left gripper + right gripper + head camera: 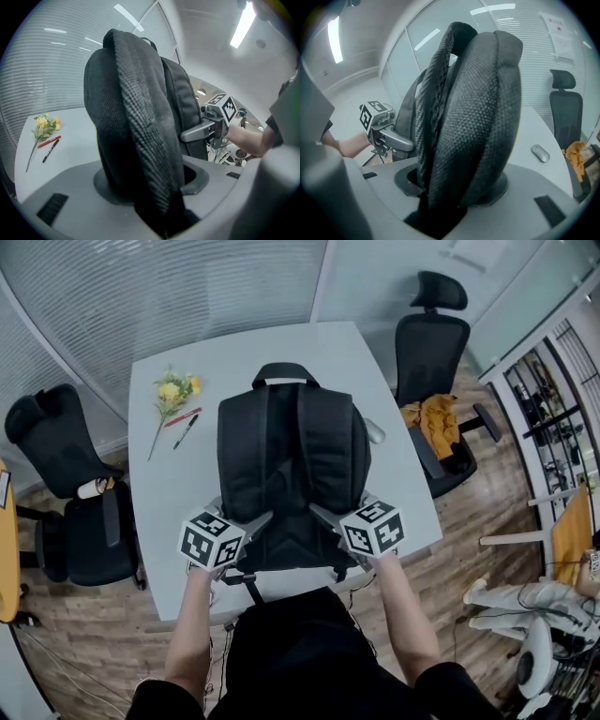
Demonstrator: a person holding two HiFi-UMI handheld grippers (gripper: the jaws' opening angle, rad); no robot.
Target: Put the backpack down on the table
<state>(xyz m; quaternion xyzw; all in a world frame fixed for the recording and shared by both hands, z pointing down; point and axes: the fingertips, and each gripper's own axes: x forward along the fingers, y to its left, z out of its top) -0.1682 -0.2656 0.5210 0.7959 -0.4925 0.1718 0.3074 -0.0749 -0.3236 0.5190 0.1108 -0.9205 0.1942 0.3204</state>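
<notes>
Two straps of the black backpack [291,460] are grasped, one by the left hand-held gripper [255,521] and one by the right hand-held gripper [323,515]. The backpack is over the middle of the white table [234,357]. A flower [172,395] lies at its 10 o'clock.

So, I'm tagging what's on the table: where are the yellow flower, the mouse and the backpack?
yellow flower [174,390], head view, on the blooms.
mouse [540,153], right gripper view, on the middle of its top.
backpack [286,442], head view, on the back panel between the straps.
</notes>
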